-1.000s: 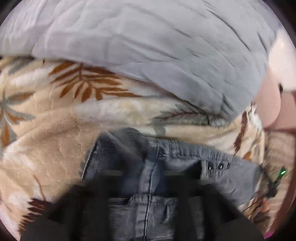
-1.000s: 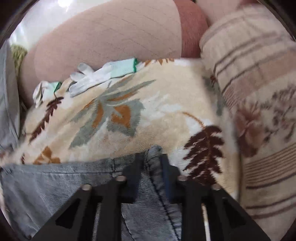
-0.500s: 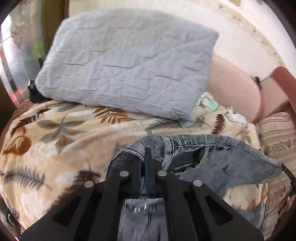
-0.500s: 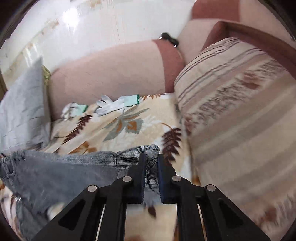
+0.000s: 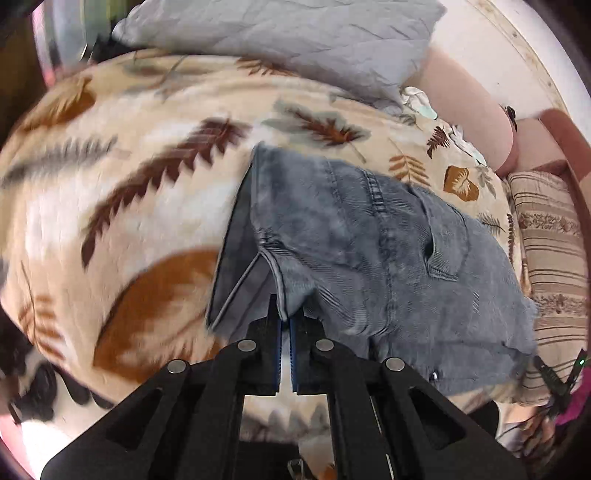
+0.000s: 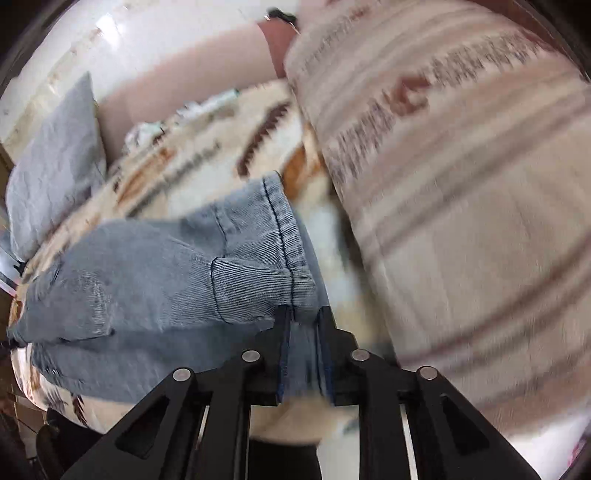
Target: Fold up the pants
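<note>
A: What do we have in the left wrist view now?

B: Our left gripper [image 5: 286,317], black with blue pads, sits at the lower centre of the frame, its jaws nearly together and pinching an edge of the faded grey-blue denim pants [image 5: 369,251]. Half a second ago the waistband was bunched up in front of the jaws; now the denim lies spread across the centre and right of the frame, back pocket facing up, on the cream fleece blanket with brown and grey leaf prints [image 5: 129,177].

A: And the background?

B: The quilted grey pillow [image 5: 295,33], which filled the upper half of the frame earlier, is now pushed to the top edge. Much more blanket shows at the left.

A: The right wrist view?

B: Our right gripper [image 6: 304,317] is at the lower centre, and its jaws have just been opening. The stitched hem of the denim pants [image 6: 166,273] is between the pads, but we cannot tell whether they still press on it. The leg runs from there to the lower left.

A: What else differs?

B: The beige striped cushion [image 6: 461,184] now fills the whole right side, blurred, where earlier it took up less of the frame.
</note>
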Motion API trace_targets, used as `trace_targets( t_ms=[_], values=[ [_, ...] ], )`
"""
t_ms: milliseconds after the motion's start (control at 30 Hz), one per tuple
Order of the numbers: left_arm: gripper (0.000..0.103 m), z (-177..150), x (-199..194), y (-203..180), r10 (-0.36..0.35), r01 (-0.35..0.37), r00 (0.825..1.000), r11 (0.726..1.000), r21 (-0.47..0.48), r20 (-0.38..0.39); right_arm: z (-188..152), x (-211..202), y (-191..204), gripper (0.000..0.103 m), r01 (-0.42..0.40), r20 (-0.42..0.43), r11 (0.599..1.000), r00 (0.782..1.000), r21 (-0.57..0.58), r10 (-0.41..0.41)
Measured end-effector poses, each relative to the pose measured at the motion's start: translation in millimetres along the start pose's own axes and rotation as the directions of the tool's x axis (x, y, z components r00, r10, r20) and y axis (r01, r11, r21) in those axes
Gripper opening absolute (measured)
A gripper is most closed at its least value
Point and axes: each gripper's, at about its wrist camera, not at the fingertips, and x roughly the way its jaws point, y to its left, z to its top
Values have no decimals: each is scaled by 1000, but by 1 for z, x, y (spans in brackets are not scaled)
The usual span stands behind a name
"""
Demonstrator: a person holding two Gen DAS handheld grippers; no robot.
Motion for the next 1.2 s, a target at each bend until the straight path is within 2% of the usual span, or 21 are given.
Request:
trace_targets(
  t_ms=[67, 100, 133, 200, 233, 267, 300, 367, 433, 467, 567, 700, 833, 867, 900, 933, 967, 1000, 1067, 1133, 1200],
  values=[
    [4, -8, -18, 5, -6, 7, 1000, 1000, -6, 25, -1, -28, 11, 21, 9, 63, 1000, 998, -19, -8],
    [6, -13, -31, 7, -23, 24, 998, 1000, -14, 52, -1, -37, 16, 28, -2, 85, 1000, 996, -29, 4],
    [13, -14, -40, 6, -50, 52, 996, 999, -15, 68, 1, -50, 28, 33, -48, 115, 998, 992, -41, 52],
    [36, -14, -50, 1, -79, 82, 992, 997, -18, 95, 4, -59, 53, 60, -166, 127, 984, 977, -61, 173],
    [59, -13, -51, -3, -91, 94, 990, 995, -19, 106, 5, -55, 75, 65, -257, 102, 963, 959, -77, 264],
    [70, -11, -50, -8, -106, 109, 987, 994, -19, 121, 6, -47, 96, 68, -334, 62, 939, 939, -81, 339],
    [71, -10, -45, -14, -114, 117, 986, 993, -18, 123, 5, -36, 115, 68, -405, 15, 911, 913, -73, 407],
    [70, -9, -32, -18, -127, 130, 988, 991, -24, 87, -2, -1, 155, 68, -524, -118, 852, 847, -15, 519],
    [71, -8, -16, -20, -134, 136, 990, 989, -50, 45, -12, 31, 186, 68, -561, -221, 827, 803, 35, 554],
    [70, -7, -10, -19, -141, 143, 990, 987, -67, 33, -16, 44, 198, 68, -564, -255, 824, 791, 48, 556],
    [71, -6, 7, -9, -180, 177, 984, 975, -132, -8, -25, 74, 215, 68, -539, -310, 835, 779, 113, 545],
    [71, -2, 30, 3, -208, 192, 977, 959, -209, -56, -38, 93, 207, 68, -505, -315, 828, 767, 244, 560],
    [71, 9, 46, 3, -222, 196, 972, 944, -267, -73, -33, 100, 203, 68, -508, -203, 793, 783, 337, 588],
    [71, 12, 46, 1, -221, 196, 973, 943, -269, -64, -32, 104, 204, 65, -515, -184, 782, 781, 351, 597],
    [69, 16, 45, 0, -215, 193, 975, 944, -267, -55, -31, 109, 206, 55, -510, -183, 780, 782, 362, 596],
    [52, 20, 42, -2, -209, 190, 977, 945, -264, -44, -32, 112, 207, 42, -501, -186, 783, 786, 370, 590],
    [29, 22, 41, -3, -215, 197, 976, 944, -263, -41, -33, 116, 209, 3, -498, -197, 779, 779, 382, 595],
    [22, 25, 38, -1, -223, 205, 974, 943, -264, -42, -34, 115, 208, 4, -508, -197, 769, 770, 387, 607],
    [21, 25, 25, 1, -251, 238, 968, 935, -263, -17, -32, 95, 206, 4, -552, -167, 757, 758, 350, 630],
    [20, 17, 5, 2, -261, 253, 965, 936, -244, -1, -30, 67, 199, 4, -605, -155, 739, 733, 298, 662],
    [20, 6, -6, 3, -260, 255, 966, 942, -217, 9, -35, 41, 188, 4, -629, -157, 737, 725, 248, 671]
  ],
)
